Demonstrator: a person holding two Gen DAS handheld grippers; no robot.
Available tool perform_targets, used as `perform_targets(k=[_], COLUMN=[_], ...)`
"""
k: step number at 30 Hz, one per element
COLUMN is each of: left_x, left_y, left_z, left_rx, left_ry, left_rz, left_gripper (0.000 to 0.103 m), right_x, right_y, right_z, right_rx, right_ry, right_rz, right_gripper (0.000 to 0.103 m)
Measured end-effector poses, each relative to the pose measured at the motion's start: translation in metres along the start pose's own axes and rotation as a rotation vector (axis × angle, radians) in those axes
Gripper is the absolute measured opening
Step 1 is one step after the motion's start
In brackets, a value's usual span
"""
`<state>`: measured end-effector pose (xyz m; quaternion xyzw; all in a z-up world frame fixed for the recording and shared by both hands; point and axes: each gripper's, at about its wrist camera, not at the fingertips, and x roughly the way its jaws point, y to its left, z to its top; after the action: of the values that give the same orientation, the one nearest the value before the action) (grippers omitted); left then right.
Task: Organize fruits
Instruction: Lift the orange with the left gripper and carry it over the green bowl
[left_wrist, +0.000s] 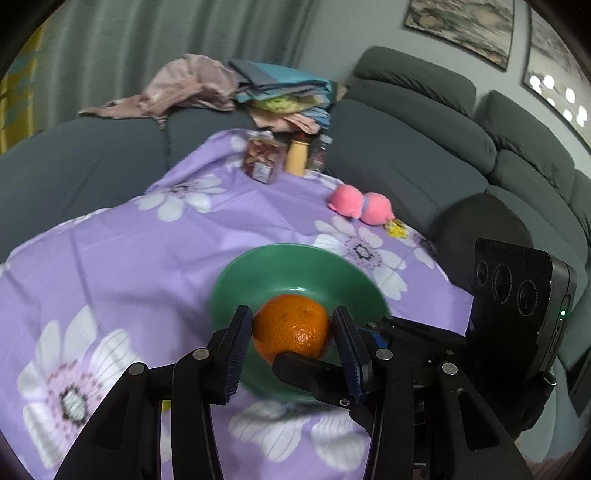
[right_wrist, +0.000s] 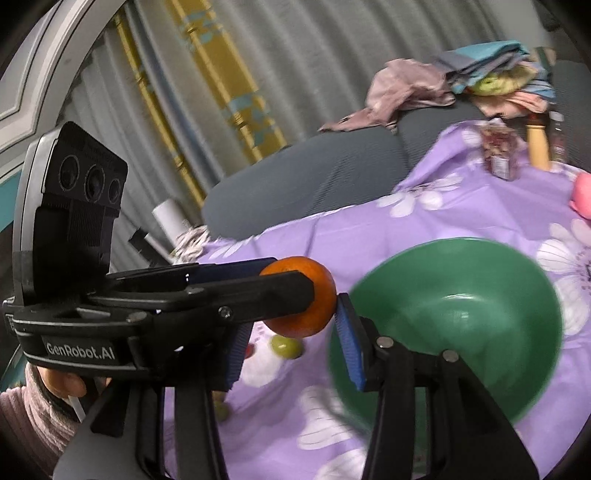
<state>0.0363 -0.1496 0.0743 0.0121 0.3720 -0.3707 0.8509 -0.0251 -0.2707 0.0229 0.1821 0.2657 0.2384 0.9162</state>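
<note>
"GenRobot.AI" on left gripper (right_wrist: 325, 295) body, jar label (right_wrist: 500, 164) seemingly unreadable

I see an orange fruit (left_wrist: 291, 326) between my left gripper's (left_wrist: 291, 332) blue pads, a green bowl (left_wrist: 295, 266) beyond, purple cloth (left_wrist: 147, 251) with white daisies beneath.

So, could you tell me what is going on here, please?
A person is sorting fruit with a handheld claw in each hand. The left claw is clamped on a mandarin, held up over an empty green bowl on the purple flowered tablecloth. The right claw is crowded in around the same mandarin, though its grip is unclear. A small green fruit lies on the cloth.
</note>
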Motion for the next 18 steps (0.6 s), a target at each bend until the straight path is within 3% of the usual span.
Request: perform_targets(k=[7,18], left_x=[0.036,0.064], left_y=[-0.009,-0.002], left_z=[0.004,-0.007], left_rx=[0.003,-0.098], left_ry=[0.046,0.093], left_rz=[-0.059,-0.106], left_gripper=[0.045,0.045], right_x=[-0.007,0.003], right_y=[-0.037,-0.061], right_z=[-0.007,-0.018], right_rx=[0.071,0.125], right_ry=[-0.003,0.06], right_rz=[-0.076,-0.134], right_gripper=[0.045,0.046])
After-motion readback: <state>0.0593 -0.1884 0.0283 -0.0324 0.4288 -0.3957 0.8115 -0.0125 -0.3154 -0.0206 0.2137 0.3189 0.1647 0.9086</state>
